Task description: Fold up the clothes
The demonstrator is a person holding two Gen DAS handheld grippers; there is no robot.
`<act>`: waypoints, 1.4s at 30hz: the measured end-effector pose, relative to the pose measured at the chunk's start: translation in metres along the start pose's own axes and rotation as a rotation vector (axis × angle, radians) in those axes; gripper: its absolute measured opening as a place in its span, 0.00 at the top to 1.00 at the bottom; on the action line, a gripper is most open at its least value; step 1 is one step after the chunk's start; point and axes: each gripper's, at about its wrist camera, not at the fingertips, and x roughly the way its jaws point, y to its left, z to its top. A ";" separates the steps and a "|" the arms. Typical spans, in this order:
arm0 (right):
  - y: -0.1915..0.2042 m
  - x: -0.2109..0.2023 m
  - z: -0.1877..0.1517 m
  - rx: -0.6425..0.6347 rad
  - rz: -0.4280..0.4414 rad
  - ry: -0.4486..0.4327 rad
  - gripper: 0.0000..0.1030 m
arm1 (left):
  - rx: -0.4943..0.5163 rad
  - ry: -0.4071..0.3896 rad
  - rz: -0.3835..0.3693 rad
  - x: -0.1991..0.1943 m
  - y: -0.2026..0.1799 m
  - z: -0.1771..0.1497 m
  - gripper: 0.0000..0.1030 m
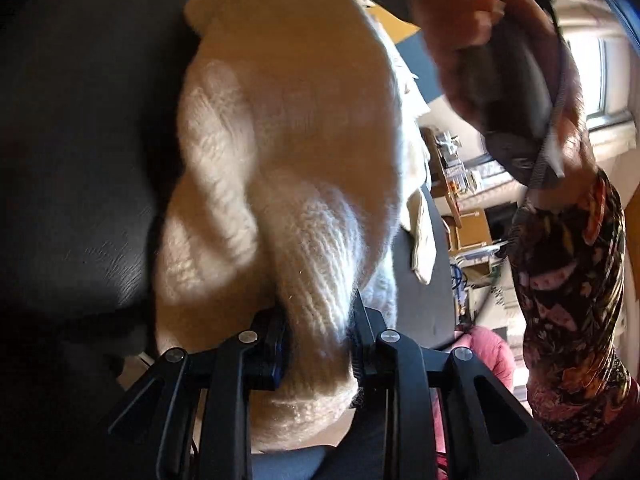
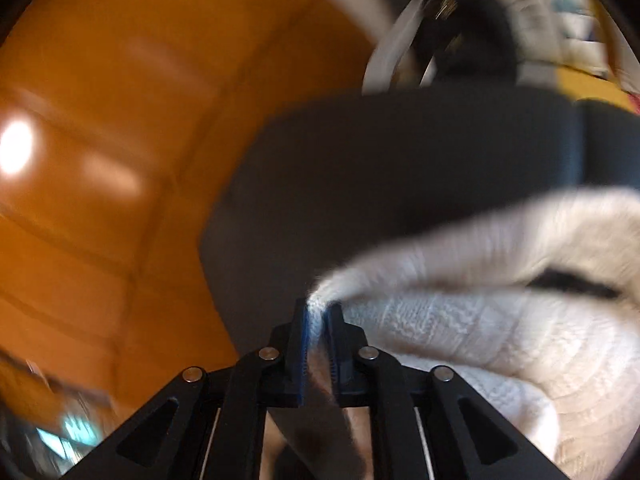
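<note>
Cream knit sweater (image 1: 280, 152), one, blurred, heaped on dark table (image 1: 80, 160); its lower edge is cut off. Left hand-held gripper (image 1: 318, 344) pinches a thick roll of it. Right hand-held gripper (image 2: 318, 316) clamps a thin fold of sweater edge. One hand (image 1: 480, 40) in patterned sleeve (image 1: 572, 300) overhead. Orange floor (image 2: 120, 120) smeared.

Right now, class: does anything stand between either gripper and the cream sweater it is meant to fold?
Nothing visible does. The left gripper already has a thick roll of the sweater between its fingers, and the right gripper pinches a thin edge of it. Only the dark surface lies beyond.
</note>
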 end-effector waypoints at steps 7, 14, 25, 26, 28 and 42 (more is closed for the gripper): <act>0.039 0.000 -0.054 -0.256 -0.182 0.008 0.74 | -0.008 -0.022 -0.002 -0.005 0.004 0.000 0.66; -0.027 -0.138 -0.137 -0.104 -0.238 -0.335 0.74 | 0.047 -0.127 0.044 -0.047 -0.011 -0.003 0.65; -0.216 -0.242 -0.215 0.388 -0.623 -0.428 0.69 | 0.403 -0.326 0.331 -0.079 -0.130 0.079 0.30; -0.217 -0.240 -0.219 0.385 -0.629 -0.425 0.69 | 0.422 -0.339 0.373 -0.067 -0.135 0.091 0.30; -0.217 -0.232 -0.220 0.368 -0.649 -0.424 0.69 | 0.431 -0.323 0.444 -0.036 -0.139 0.126 0.30; -0.226 -0.175 -0.181 0.086 -0.844 -0.262 0.67 | 0.425 -0.124 1.012 0.087 -0.067 0.244 0.30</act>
